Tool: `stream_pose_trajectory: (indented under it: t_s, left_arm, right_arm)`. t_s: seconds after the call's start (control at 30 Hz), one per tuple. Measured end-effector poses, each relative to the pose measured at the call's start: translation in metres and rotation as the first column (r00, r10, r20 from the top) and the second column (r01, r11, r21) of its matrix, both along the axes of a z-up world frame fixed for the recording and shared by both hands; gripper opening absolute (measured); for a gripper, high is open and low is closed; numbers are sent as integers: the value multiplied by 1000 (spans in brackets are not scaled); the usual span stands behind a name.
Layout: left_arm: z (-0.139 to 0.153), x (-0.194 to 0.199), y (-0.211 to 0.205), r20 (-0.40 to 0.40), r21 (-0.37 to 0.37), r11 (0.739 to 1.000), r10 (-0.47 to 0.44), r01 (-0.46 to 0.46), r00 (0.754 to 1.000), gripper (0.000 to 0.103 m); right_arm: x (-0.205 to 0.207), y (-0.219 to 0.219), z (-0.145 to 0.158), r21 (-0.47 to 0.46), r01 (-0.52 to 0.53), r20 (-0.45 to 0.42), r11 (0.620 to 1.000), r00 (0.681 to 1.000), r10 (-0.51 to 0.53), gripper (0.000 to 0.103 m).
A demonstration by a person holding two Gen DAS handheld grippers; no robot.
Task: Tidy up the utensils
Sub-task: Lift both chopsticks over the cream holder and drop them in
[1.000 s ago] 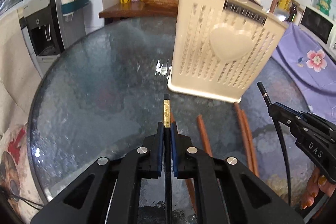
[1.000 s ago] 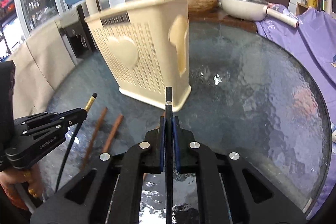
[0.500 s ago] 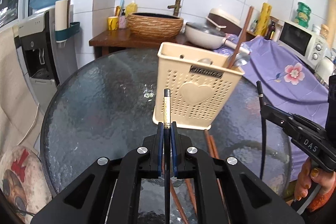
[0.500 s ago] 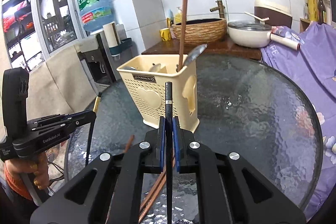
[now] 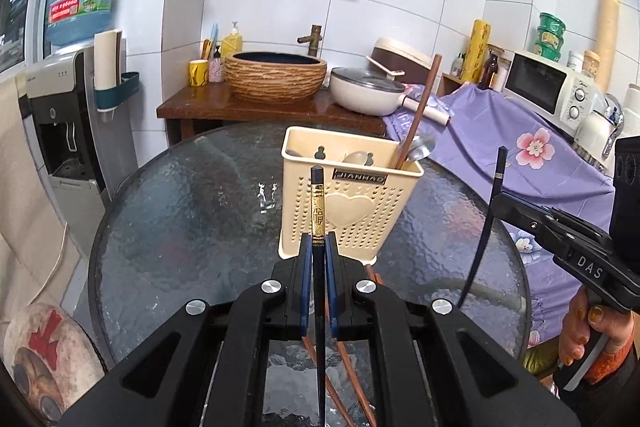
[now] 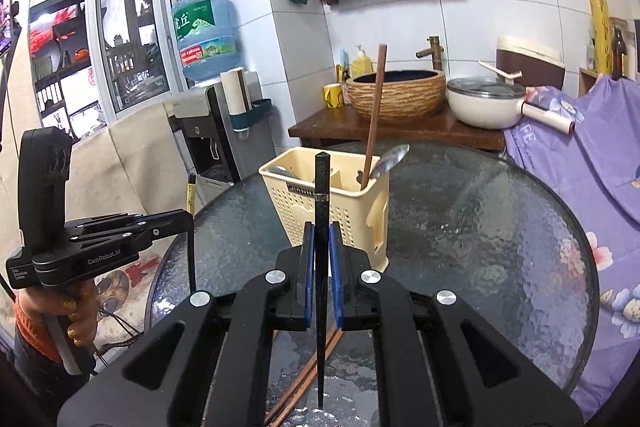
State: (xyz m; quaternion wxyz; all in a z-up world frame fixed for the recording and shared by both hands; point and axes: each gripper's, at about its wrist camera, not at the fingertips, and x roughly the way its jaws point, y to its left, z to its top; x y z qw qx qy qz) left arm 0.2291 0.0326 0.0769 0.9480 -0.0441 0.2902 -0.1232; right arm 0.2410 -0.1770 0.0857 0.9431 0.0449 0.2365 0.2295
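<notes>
We hold one black chopstick [image 5: 319,227] in each clamped gripper [image 5: 319,247]; next, lower both into the holder [image 5: 348,195] at 12 o'clock

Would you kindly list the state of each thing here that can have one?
Left claw: shut on gold-banded chopstick, held upright.
Right claw: shut on black chopstick, held upright.
Holder: upright on the table, already holding a brown chopstick and spoons.
Loose brown chopsticks: lying flat on the glass, not yet collected.
Pan: lid on.
</notes>
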Motion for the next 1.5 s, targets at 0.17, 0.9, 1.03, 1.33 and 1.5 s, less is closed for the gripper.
stream_pose_trajectory:
  t_s: [0.17,0.9,1.03,1.33,1.5]
  left_arm:
    - [7,-2,-2,18,-1,1000,-11,11,1000,7]
    - [108,22,-15,178,-7,998,-56,58,982,7]
    - [150,45,-16,207,-44,997,-53,63,977,7]
    - [157,106,-23,227,-19,999,52,-49,973,7]
    - [117,130,-25,171,-1,997,73,-74,983,7]
  right_arm:
    - [-2,2,10,5,-8,19,1000,1000,8,8]
    - [31,9,110,64,-43,140,997,990,33,8]
    - [48,12,149,67,-6,197,998,980,-8,8]
    - [93,22,146,36,90,224,995,970,-96,8]
    - [110,28,107,16,108,186,994,976,-109,8]
